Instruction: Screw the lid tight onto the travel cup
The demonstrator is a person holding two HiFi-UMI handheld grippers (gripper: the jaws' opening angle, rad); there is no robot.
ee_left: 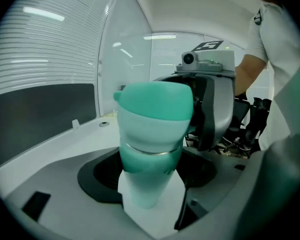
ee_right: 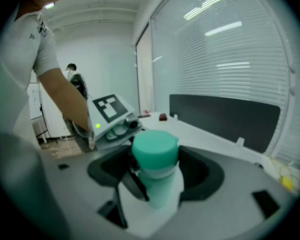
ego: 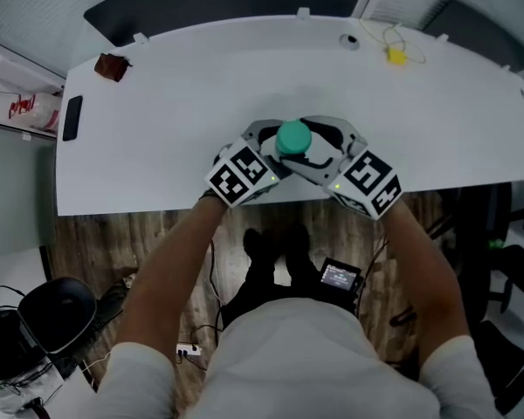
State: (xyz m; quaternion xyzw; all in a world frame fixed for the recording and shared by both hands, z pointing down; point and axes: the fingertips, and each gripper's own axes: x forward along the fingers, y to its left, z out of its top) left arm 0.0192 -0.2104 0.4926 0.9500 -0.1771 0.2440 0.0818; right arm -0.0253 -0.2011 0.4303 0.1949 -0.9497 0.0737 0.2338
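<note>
Sitting upright over the near middle of the white desk [ego: 201,77], the teal travel cup [ego: 293,138] has its lid [ee_left: 154,101] on top and is caught from both sides. The left hand-held gripper [ee_left: 150,184] has its jaws pressed onto the cup's body below the lid. The right hand-held gripper [ee_right: 157,189] is likewise closed on the cup from the opposite side.

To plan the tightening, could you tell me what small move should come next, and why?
Probably turn the right gripper clockwise while the left gripper holds the travel cup steady: both sets of jaws are closed on it, the right's higher by the lid, which sits on top.
</note>
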